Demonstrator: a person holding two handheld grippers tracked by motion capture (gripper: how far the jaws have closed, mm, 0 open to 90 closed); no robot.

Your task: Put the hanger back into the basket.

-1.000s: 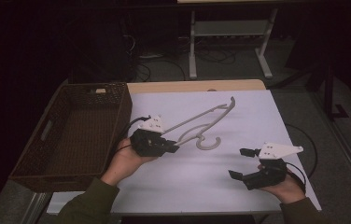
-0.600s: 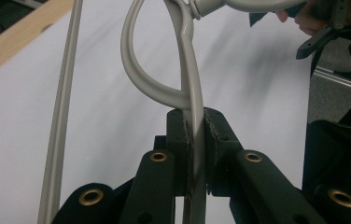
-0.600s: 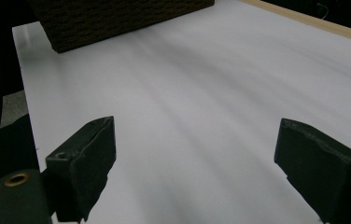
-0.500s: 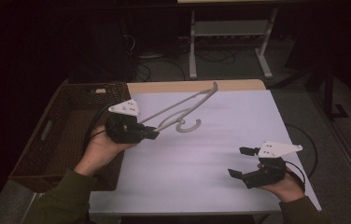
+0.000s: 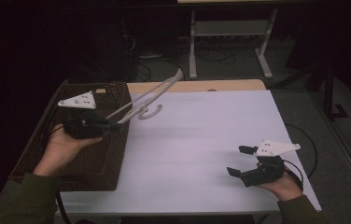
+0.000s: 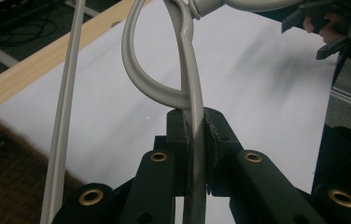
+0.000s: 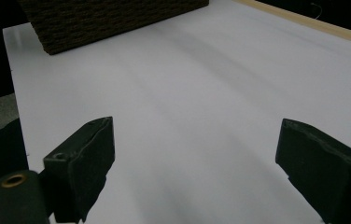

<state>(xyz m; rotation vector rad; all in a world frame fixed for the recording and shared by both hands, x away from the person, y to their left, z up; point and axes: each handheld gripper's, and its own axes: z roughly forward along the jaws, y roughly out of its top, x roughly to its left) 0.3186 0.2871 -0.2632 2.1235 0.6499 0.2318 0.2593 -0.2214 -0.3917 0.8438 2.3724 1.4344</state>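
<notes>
Two grippers: left gripper [image 5: 113, 126] clamps the hanger [image 5: 150, 95] over the basket [image 5: 38, 154] rim; right gripper [image 5: 240, 161] gapes wide, empty.

We see a white tabletop [image 5: 201, 140] with a wooden far edge; a dark wicker basket [image 5: 94, 161] sits at its left edge.

The pale grey plastic hanger [image 5: 141, 100] slants upward, lifted over the basket's [image 5: 33, 154] right edge.
</notes>
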